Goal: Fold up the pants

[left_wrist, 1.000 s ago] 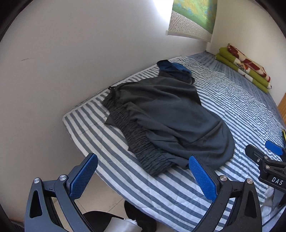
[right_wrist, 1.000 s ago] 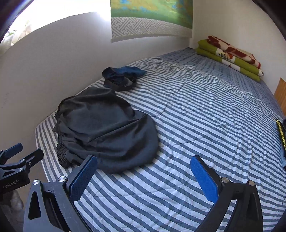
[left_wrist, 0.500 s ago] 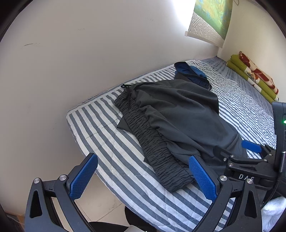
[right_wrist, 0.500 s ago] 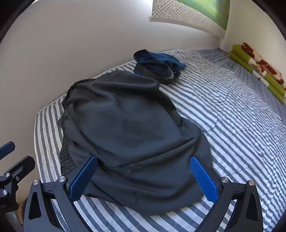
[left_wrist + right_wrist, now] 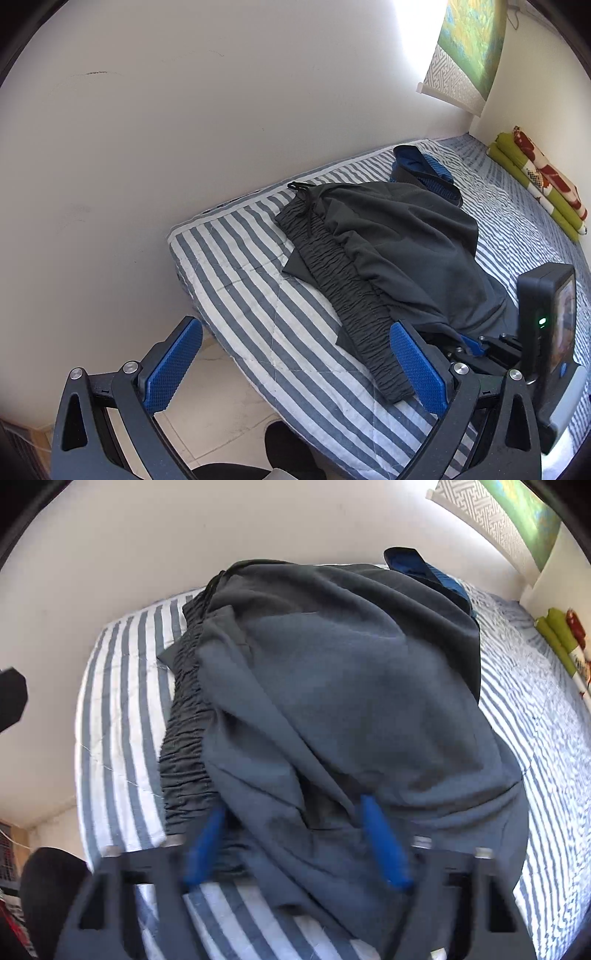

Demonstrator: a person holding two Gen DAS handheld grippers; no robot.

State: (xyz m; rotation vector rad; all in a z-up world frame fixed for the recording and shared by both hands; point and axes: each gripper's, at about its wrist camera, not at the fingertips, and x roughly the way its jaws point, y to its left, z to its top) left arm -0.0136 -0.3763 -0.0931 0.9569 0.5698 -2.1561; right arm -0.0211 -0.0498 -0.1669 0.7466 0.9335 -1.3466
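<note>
Dark grey pants (image 5: 406, 240) lie crumpled on the striped bed (image 5: 240, 277), their elastic waistband (image 5: 343, 280) and drawstring toward the bed's near corner. My right gripper (image 5: 295, 834) is down in the near edge of the pants (image 5: 351, 683). Its jaws are closing, blurred, with a bunch of grey fabric between the blue pads (image 5: 380, 834). In the left wrist view the right gripper (image 5: 476, 343) shows at the right, tucked into the cloth. My left gripper (image 5: 295, 369) hangs open over the bed's corner, just short of the waistband's near end, holding nothing.
A dark blue garment (image 5: 424, 170) lies beyond the pants near the wall. A folded green and red blanket (image 5: 535, 177) sits at the far right end of the bed. A wall hanging (image 5: 465, 55) is above. Pale tiled floor (image 5: 207, 424) lies below the bed's corner.
My right gripper has dropped onto the pants' near edge and its jaws have come in on the fabric. My left gripper has shifted left toward the bed's corner, still open.
</note>
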